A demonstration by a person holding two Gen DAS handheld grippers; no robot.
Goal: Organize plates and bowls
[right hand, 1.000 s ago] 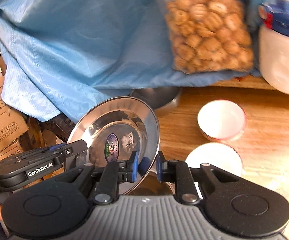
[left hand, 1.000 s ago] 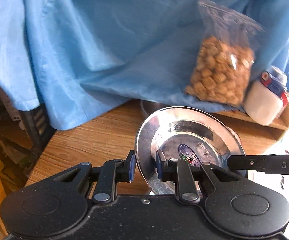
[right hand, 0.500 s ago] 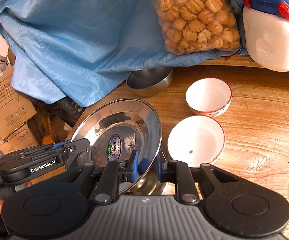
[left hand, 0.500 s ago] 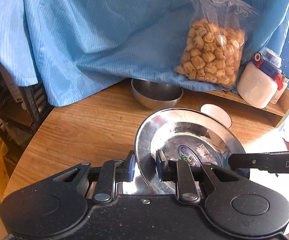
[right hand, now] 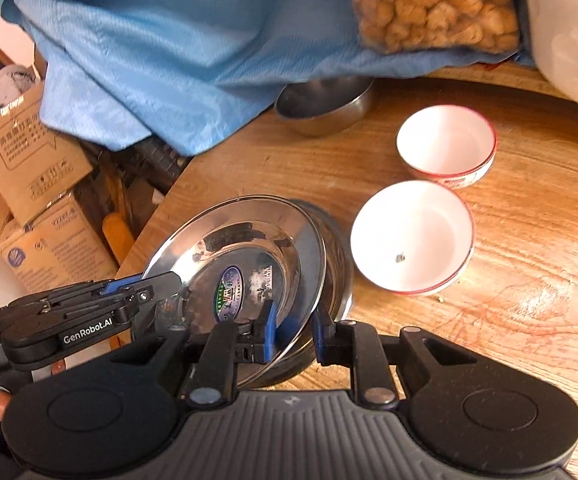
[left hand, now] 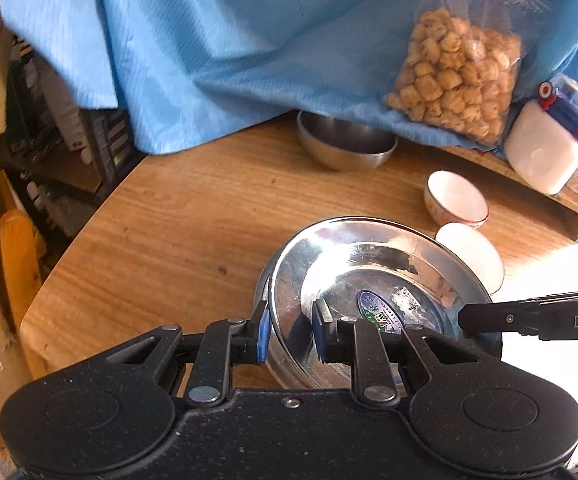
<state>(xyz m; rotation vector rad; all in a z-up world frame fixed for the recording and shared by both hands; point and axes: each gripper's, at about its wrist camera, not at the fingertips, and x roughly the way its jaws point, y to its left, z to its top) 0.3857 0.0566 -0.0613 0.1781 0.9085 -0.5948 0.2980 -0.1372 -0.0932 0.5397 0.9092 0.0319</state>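
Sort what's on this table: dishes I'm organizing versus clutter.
Job: steel plate, held at opposite rims by left gripper and right gripper; steel bowl; two white bowls.
Clutter: snack bag, white jar, blue cloth.

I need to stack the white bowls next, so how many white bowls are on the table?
2. One white bowl sits just right of the steel plate both grippers hold; the other white bowl touches it farther back, near the steel bowl. The blue cloth may hide more.
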